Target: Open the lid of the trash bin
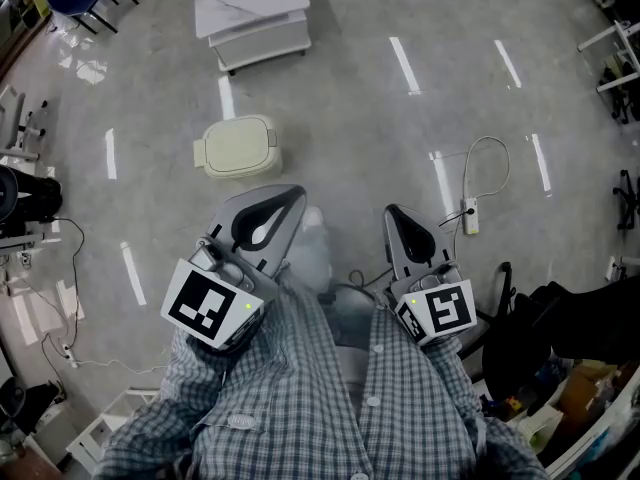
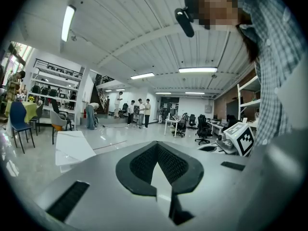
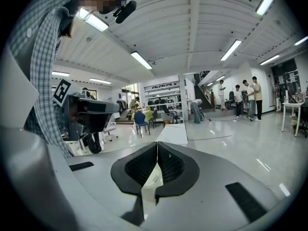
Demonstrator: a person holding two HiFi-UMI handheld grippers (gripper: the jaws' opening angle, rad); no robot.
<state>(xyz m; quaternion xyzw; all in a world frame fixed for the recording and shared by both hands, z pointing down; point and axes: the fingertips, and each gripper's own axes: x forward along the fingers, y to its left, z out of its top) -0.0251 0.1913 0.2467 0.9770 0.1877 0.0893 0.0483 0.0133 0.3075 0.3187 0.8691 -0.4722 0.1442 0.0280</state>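
Note:
A cream trash bin (image 1: 238, 146) stands on the grey floor with its lid down, seen in the head view only. My left gripper (image 1: 284, 201) hangs just in front of my body, short of the bin and apart from it. Its black pads (image 2: 144, 163) meet at the tip, shut on nothing. My right gripper (image 1: 400, 220) is further right at about the same height, also away from the bin. Its jaws are shut too, the ribbed pads (image 3: 168, 166) touching with nothing between them. Both gripper views look out level across the room and do not show the bin.
A white low table (image 1: 252, 8) stands beyond the bin. A power strip with a cable (image 1: 469, 216) lies on the floor to the right. Black bags and clutter (image 1: 560, 333) crowd the right side, cables and gear (image 1: 30, 203) the left. Several people (image 2: 137, 110) stand far off.

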